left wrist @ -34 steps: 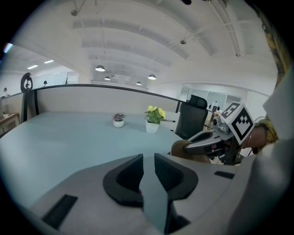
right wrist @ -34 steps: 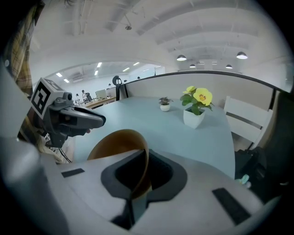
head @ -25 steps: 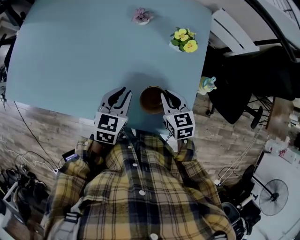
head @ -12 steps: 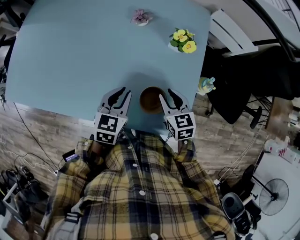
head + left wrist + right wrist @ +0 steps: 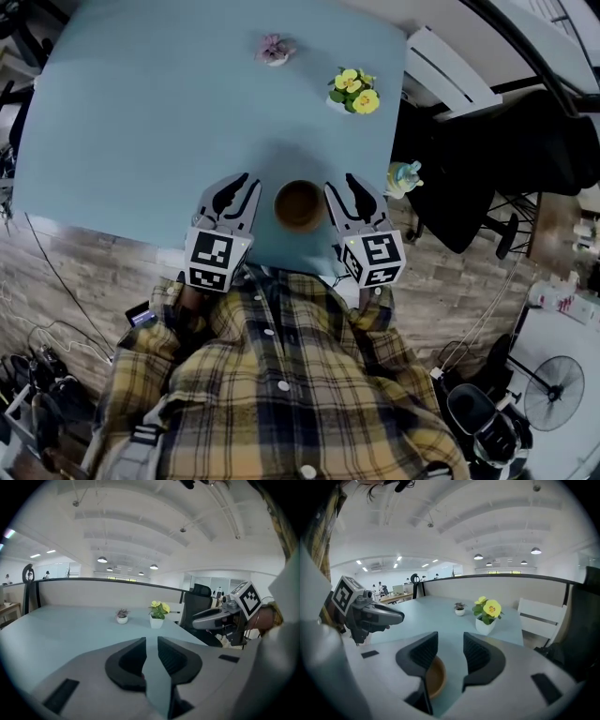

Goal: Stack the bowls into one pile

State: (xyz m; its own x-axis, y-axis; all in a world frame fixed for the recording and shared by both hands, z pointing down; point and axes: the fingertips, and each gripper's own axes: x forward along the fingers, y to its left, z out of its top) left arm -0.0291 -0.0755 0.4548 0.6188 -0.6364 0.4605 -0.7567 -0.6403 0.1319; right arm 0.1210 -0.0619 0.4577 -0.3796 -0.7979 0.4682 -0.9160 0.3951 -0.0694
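Bowls (image 5: 299,204), brown, sit as a single round shape close to the near edge of the table (image 5: 141,112) in my head view; I cannot count how many are nested. They lie between the left gripper (image 5: 251,180) and the right gripper (image 5: 339,184), touching neither.

Left gripper view: I note the jaws slightly apart with nothing between them, bare table ahead, and a yellow-flowered pot (image 5: 157,614) far off.

Right gripper view: the jaws have just been opening and stand apart, with nothing between them. The bowls' rim shows lower down, partly behind the left-hand jaw.
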